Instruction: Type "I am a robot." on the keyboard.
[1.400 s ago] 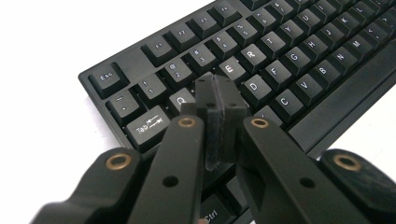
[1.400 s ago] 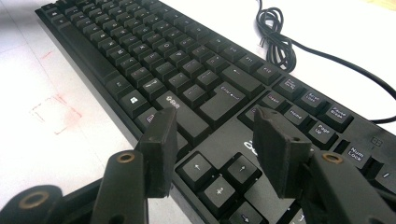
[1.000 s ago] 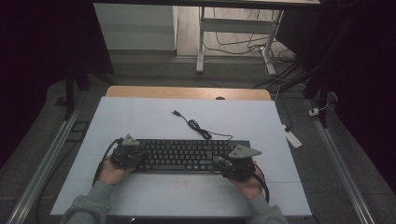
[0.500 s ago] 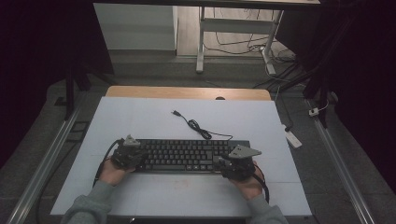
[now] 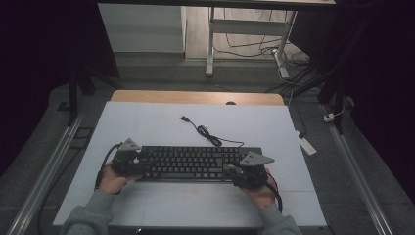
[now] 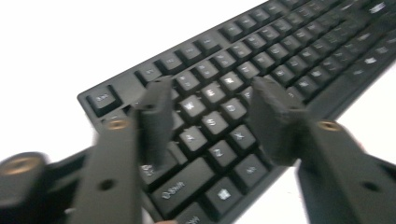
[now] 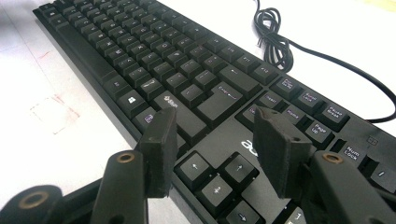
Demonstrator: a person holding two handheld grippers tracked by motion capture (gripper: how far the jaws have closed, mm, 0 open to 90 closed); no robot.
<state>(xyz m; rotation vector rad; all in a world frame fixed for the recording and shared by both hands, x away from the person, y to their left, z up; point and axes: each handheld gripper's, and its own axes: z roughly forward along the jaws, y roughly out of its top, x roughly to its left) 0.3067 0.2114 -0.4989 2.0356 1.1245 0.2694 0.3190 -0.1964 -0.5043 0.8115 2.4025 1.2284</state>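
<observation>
A black keyboard [image 5: 195, 164] lies across the near half of the white table, its cable [image 5: 205, 132] curling away behind it. My left gripper [image 5: 139, 164] hovers over the keyboard's left end. Its jaws have just been opening and stand apart above the letter keys [image 6: 212, 88], with nothing gripped between them. My right gripper [image 5: 234, 171] is at the keyboard's right end, open above the arrow keys [image 7: 215, 116] and holding nothing. The keyboard [image 7: 140, 46] stretches away beyond its jaws, with the coiled cable [image 7: 275, 42] behind.
The white table top [image 5: 147, 122] has a wooden strip [image 5: 195, 97] along its far edge. A white power strip [image 5: 306, 144] lies off the right side. Metal rails [image 5: 44, 171] run along both sides, and desk legs [image 5: 210, 44] stand beyond.
</observation>
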